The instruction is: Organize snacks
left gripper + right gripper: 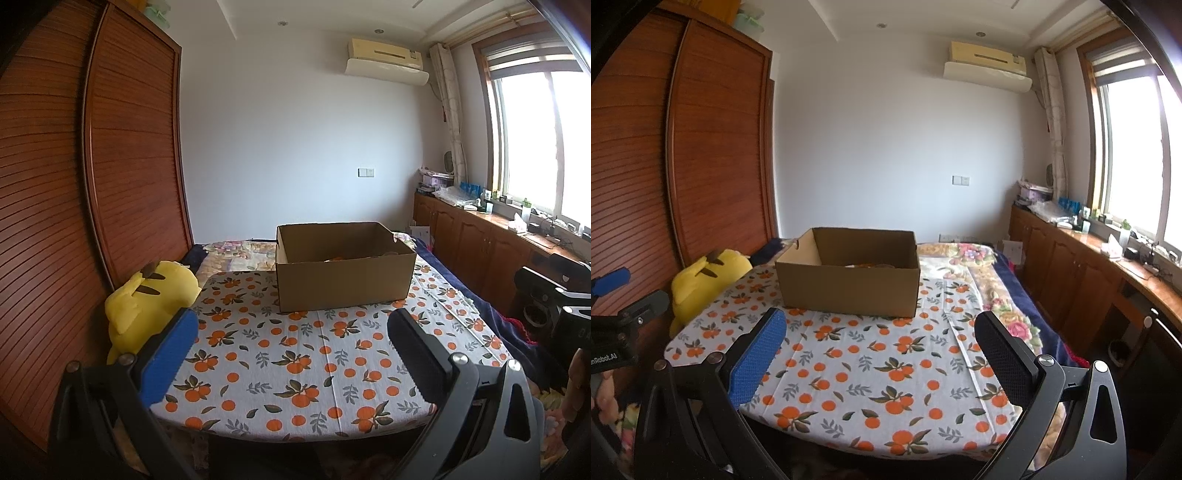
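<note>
An open cardboard box point(343, 280) stands at the far side of a table covered with an orange-print cloth point(295, 369). Snack items show only partly over its rim point(338, 258). The box also shows in the right wrist view point(849, 291), with a few items inside point(868, 265). My left gripper point(291, 332) is open and empty, held above the near part of the table. My right gripper point(879, 332) is open and empty, also above the near part of the cloth point(868, 369). Each gripper shows at the other view's edge.
A yellow plush toy point(147, 302) lies at the table's left edge, beside a wooden wardrobe point(92, 184). A bed with a floral blanket point(997, 295) lies behind and to the right. Wooden cabinets point(1089, 266) with clutter run under the window.
</note>
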A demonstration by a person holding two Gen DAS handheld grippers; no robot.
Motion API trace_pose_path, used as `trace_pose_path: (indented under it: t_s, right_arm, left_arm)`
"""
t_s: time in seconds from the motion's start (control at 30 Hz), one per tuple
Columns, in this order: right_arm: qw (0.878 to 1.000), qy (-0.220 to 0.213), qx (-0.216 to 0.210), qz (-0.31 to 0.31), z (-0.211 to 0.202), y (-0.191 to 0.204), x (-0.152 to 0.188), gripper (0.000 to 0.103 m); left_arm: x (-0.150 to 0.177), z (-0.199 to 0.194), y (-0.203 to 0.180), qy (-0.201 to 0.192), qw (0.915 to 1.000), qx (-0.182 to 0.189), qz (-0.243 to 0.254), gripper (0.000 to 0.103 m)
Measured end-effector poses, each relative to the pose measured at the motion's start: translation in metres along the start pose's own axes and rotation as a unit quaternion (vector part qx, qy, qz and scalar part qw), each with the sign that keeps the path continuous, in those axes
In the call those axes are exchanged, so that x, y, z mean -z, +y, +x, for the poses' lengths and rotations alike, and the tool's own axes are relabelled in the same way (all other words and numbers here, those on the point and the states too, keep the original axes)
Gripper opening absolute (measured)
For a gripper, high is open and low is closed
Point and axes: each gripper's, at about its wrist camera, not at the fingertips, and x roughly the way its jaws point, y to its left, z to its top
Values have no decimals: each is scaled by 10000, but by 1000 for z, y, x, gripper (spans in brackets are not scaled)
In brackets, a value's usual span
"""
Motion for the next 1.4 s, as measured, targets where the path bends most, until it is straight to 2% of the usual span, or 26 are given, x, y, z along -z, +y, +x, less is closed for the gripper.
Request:
trace_pose_path:
  t_s: [1.4]
  right_arm:
    - [10000,-24,-21,-42,-3,3,0,103]
  left_arm:
    - [-3,-5,-1,-56,10000,-1,1,103]
